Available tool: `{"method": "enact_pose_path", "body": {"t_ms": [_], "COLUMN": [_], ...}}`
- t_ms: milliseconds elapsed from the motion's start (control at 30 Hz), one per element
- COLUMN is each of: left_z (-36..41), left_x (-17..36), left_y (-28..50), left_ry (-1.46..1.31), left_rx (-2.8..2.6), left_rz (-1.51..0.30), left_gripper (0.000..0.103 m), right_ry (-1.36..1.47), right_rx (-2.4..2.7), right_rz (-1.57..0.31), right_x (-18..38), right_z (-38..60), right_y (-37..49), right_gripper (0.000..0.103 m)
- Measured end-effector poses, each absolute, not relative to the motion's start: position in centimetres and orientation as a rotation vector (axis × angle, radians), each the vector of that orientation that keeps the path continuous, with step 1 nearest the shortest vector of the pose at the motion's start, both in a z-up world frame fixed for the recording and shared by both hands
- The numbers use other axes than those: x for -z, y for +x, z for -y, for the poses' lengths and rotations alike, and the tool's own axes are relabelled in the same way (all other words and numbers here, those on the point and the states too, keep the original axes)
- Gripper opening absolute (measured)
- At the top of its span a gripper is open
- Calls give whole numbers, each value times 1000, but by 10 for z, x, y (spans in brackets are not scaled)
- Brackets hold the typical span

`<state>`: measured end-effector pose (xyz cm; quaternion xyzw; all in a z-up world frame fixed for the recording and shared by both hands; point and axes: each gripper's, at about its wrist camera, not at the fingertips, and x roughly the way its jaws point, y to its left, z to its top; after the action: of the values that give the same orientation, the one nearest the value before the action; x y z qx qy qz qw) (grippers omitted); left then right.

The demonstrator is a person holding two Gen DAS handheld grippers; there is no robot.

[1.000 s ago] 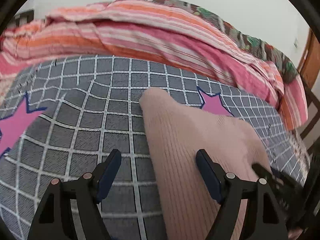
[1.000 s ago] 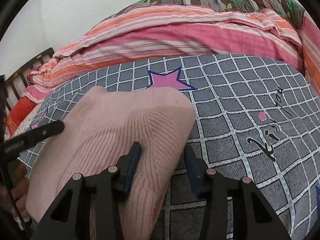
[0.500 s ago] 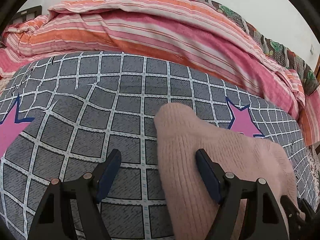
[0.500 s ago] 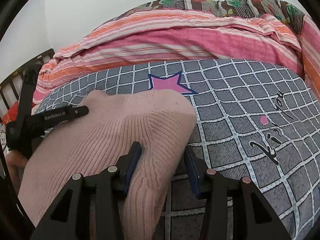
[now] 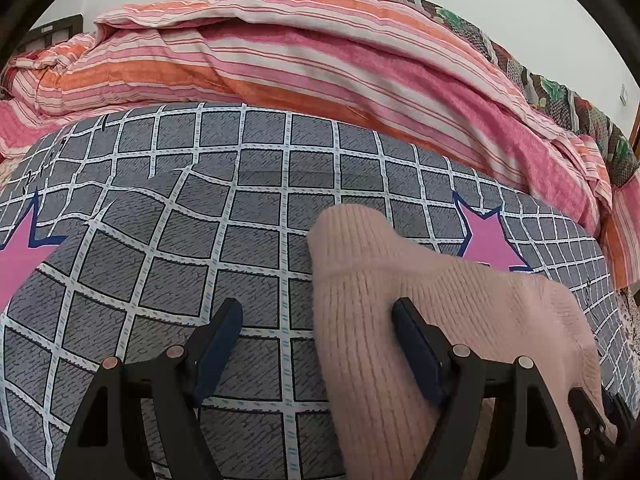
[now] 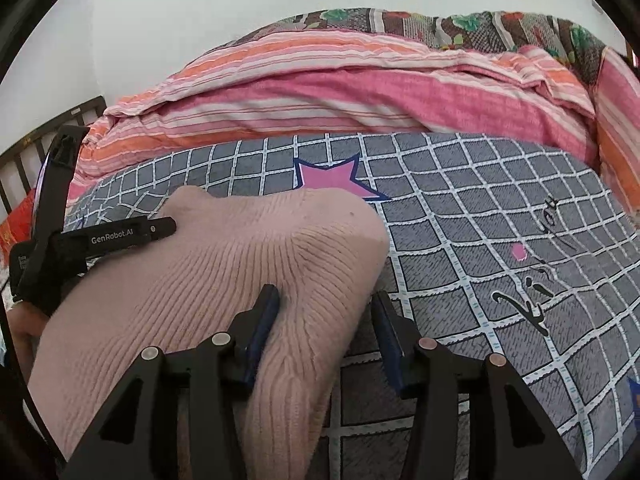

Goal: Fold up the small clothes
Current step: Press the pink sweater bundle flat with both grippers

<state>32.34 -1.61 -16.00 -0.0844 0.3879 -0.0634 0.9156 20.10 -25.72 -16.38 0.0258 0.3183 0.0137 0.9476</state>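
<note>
Home bedroom: checked bedsheet (image 5: 248,216), striped quilt (image 5: 320,64) (rumpled), wooden headboard (image 6: 24,156).

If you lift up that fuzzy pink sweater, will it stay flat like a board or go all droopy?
Probably droopy: the pink sweater is soft ribbed knit, already bulging and sagging around the right hand-held gripper. It likely won't slip much, since the knit looks fuzzy and grippy. It probably feels light, as its corner stands up off the checked bedsheet unsupported.

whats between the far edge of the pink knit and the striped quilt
Only grey checked bedsheet, with a pink star printed just past the pink knit; nothing else before the striped quilt. Both wrist views show it.
</note>
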Motion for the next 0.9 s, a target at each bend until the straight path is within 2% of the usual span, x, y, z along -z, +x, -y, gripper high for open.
{"method": "enact_pose_path", "body": {"t_ms": [267, 900], "left_z": [16, 16], "left_x": [160, 158], "left_y": [322, 318], "left_ry": [-176, -172], "left_rx": [131, 120], "left_rz": [-798, -790], "left_gripper": [77, 77], "right_ry": [36, 56], "right_rx": [0, -5], "right_rz": [-635, -629], "right_x": [163, 162], "right_z": [256, 258], "right_y": [200, 199], "right_gripper": [51, 53]}}
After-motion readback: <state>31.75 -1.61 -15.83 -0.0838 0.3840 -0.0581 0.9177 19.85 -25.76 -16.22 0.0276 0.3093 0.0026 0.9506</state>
